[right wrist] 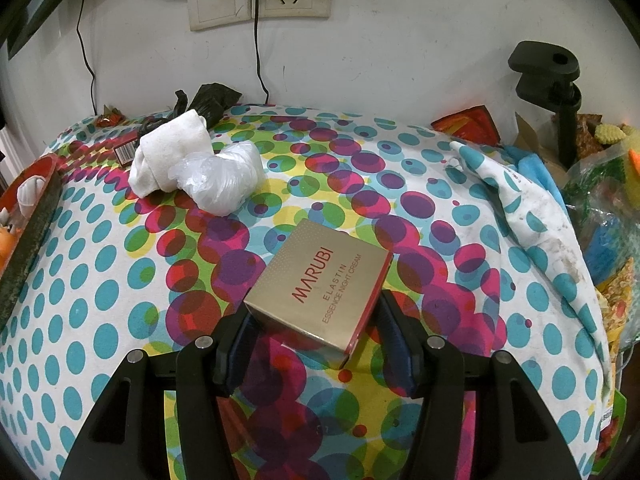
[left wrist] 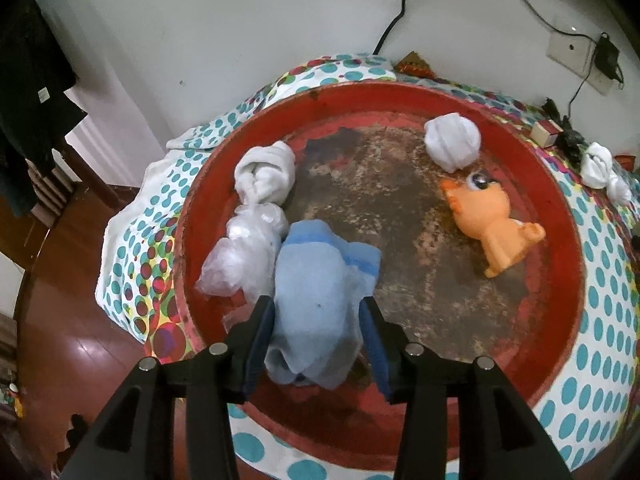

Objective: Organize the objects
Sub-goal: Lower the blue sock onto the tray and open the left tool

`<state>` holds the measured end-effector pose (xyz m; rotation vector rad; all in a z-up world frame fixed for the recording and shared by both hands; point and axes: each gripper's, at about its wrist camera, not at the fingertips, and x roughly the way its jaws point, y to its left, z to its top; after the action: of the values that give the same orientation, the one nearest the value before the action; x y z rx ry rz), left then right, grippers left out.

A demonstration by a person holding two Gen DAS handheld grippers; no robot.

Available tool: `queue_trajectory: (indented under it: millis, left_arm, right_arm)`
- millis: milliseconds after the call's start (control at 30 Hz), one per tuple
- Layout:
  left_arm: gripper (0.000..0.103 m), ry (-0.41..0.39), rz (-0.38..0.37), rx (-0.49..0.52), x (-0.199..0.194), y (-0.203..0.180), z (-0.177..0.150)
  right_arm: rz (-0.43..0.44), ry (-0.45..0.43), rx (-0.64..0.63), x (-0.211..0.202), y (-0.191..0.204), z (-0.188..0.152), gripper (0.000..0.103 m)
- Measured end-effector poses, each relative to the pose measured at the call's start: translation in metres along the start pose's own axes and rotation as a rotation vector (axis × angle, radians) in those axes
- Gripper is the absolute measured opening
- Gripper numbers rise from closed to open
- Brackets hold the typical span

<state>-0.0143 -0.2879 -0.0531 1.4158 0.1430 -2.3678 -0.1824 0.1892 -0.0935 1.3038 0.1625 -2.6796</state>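
My left gripper [left wrist: 318, 344] pinches the blue cloth [left wrist: 316, 296] over the red tray [left wrist: 560, 216] at 6 o'clock. My right gripper [right wrist: 316, 336] clamps the gold box [right wrist: 320, 284] above the dotted tablecloth [right wrist: 100, 280]; white bundle [right wrist: 168, 156] at 11 o'clock.

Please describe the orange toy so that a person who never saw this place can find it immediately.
Look for the big round red tray lying on the dotted tablecloth. On its right side, below a white rolled cloth ball, lies the orange toy cat. It is the only hard plastic figure there, bright orange with one large painted eye; everything around it is soft cloth or plastic bag.
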Motion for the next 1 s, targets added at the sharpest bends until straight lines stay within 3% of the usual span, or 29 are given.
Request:
queue_trajectory:
  millis: [267,467,1000]
  left_arm:
    - [0.045,-0.125,-0.001,0.006,-0.029,-0.025,-0.02]
    - [0.045,-0.176,-0.018,0.057,-0.037,-0.046,-0.025]
    - [0.045,-0.211,-0.022,0.061,-0.026,-0.042,-0.034]
  right_arm:
    - [0.003,0.001,0.003,0.0,-0.004,0.0,0.055]
    - [-0.005,0.002,0.003,0.0,-0.004,0.0,0.056]
    - [-0.074,-0.011,-0.052,-0.003,0.009,-0.001,0.056]
